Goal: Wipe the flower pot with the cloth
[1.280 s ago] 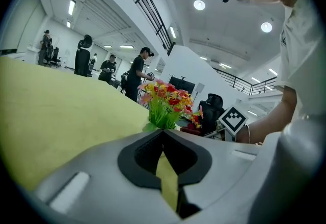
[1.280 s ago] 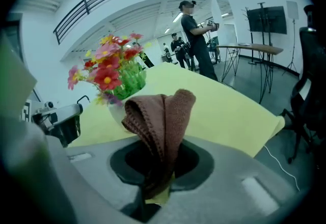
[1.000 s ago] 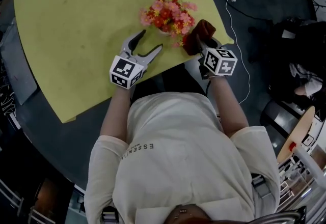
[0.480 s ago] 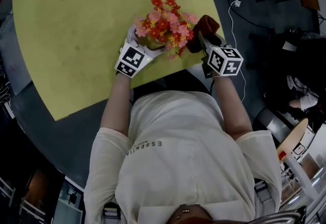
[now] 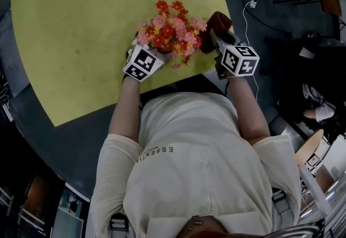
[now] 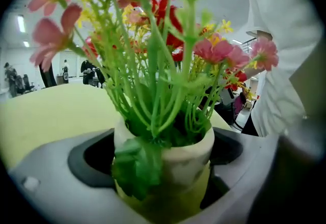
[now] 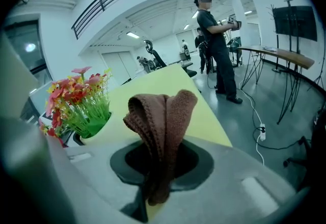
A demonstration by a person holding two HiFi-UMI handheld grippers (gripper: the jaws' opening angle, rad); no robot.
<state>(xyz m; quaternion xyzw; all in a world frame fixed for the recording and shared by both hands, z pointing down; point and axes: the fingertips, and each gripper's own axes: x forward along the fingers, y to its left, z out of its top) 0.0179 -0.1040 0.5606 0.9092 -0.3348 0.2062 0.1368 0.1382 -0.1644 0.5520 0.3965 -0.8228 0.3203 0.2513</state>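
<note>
Cream flower pot (image 6: 183, 159) upright, holding pink and red flowers (image 5: 172, 28), brown cloth (image 7: 162, 126) bunched upright nearby

We see that the left gripper (image 5: 157, 48) has left the bare stretch of yellow table (image 5: 81, 26) where it lay a second ago and has come up against the flower pot (image 6: 175, 159). Its jaws have just been opening wide, and the pot now stands between them where there was nothing before. The right gripper (image 7: 160, 177), carrying the brown cloth (image 7: 162, 116), has drawn in closer to the right side of the flowers (image 5: 170, 28).
</note>
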